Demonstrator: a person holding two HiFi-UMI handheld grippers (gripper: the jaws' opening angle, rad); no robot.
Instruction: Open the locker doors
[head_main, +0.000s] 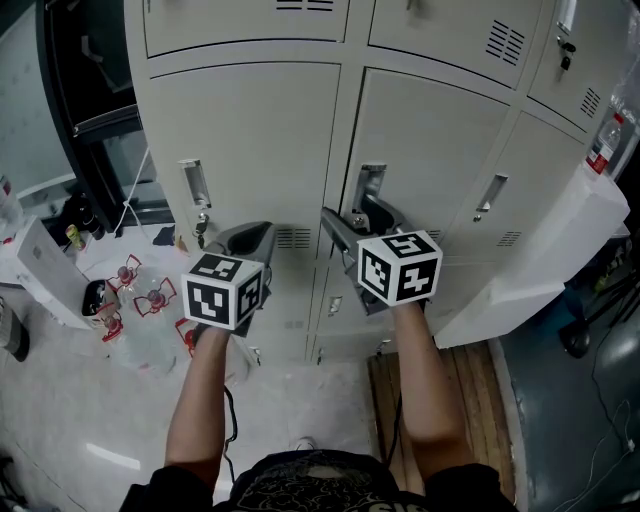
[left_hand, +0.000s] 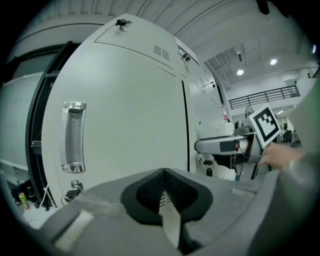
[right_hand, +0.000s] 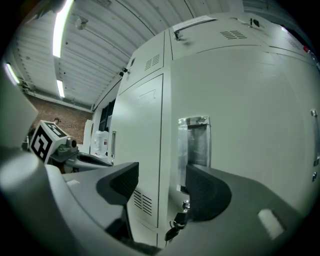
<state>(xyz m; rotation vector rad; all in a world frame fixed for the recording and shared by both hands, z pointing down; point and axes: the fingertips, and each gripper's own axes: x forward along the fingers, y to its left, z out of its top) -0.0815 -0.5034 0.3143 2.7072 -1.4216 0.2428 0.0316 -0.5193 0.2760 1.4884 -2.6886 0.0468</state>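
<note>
Pale grey lockers fill the view ahead. The left locker door (head_main: 250, 140) carries a recessed chrome handle (head_main: 194, 183) (left_hand: 74, 135) with a key lock (left_hand: 74, 190) under it. My left gripper (head_main: 250, 238) (left_hand: 164, 174) is shut on nothing, held just right of and below that handle, short of the door. The middle locker door (head_main: 430, 150) has its own handle (head_main: 369, 187) (right_hand: 195, 142) with keys (right_hand: 176, 227) hanging below. My right gripper (head_main: 358, 222) (right_hand: 160, 186) stands open at that handle; the door's left edge lies between the jaws, and the right finger (right_hand: 205, 192) covers the handle's lower part.
A long white board (head_main: 540, 260) leans on the lockers at the right, above a wooden pallet (head_main: 440, 400). On the floor at the left are a white box (head_main: 45, 270) and several small red-trimmed items (head_main: 140, 300). A dark window frame (head_main: 80, 120) borders the lockers' left side.
</note>
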